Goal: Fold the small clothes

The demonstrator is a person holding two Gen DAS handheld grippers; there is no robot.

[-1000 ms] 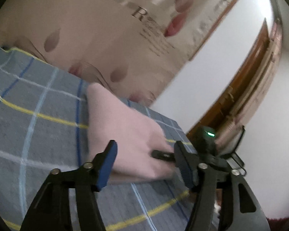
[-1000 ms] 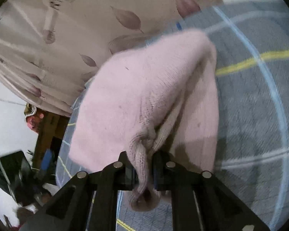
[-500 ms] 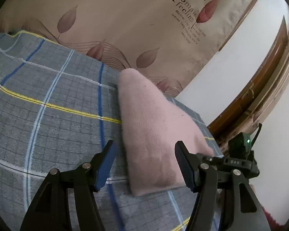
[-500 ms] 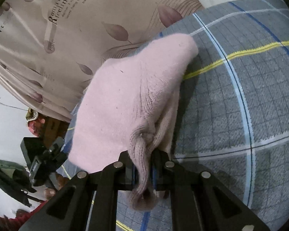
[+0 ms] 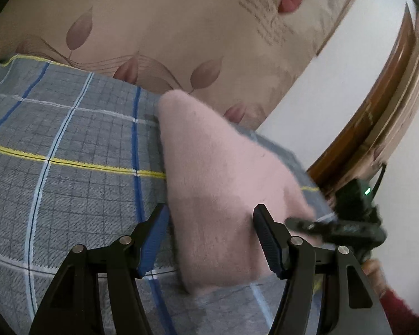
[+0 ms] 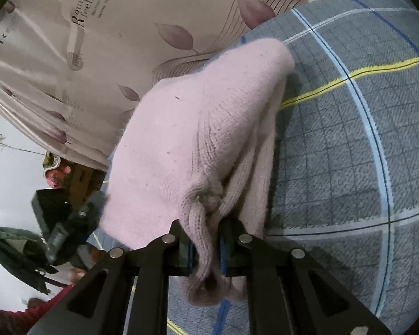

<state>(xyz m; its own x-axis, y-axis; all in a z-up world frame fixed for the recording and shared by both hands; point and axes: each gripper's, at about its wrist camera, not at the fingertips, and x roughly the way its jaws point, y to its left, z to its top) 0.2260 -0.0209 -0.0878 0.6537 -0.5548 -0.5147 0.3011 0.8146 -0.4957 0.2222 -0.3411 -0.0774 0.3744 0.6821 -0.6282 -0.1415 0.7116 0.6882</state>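
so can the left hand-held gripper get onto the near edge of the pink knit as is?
Probably yes. The left hand-held gripper is open, its fingers straddling the pink knit garment on the plaid blanket with nothing between. The right hand-held gripper is shut on the ribbed edge, off to one side.

Knit (image 6: 181,145): pink wool-like cloth, fuzzy and matt, ribbed at the edge pinched in the right tongs (image 6: 205,254). Blanket (image 5: 69,167): grey woven cloth, coarse textured weave, checked with blue, white and yellow lines, matt. Curtain (image 5: 167,28): beige cloth with a slight sheen, printed leaves and lettering. Left tongs (image 5: 209,240): matt black plastic arms, ridged blue pads (image 5: 153,240) that look rubbery, small shiny metal rivets. Door frame (image 5: 377,128): brown wood, glossy varnish. Wall (image 5: 349,61): smooth, white, matt.
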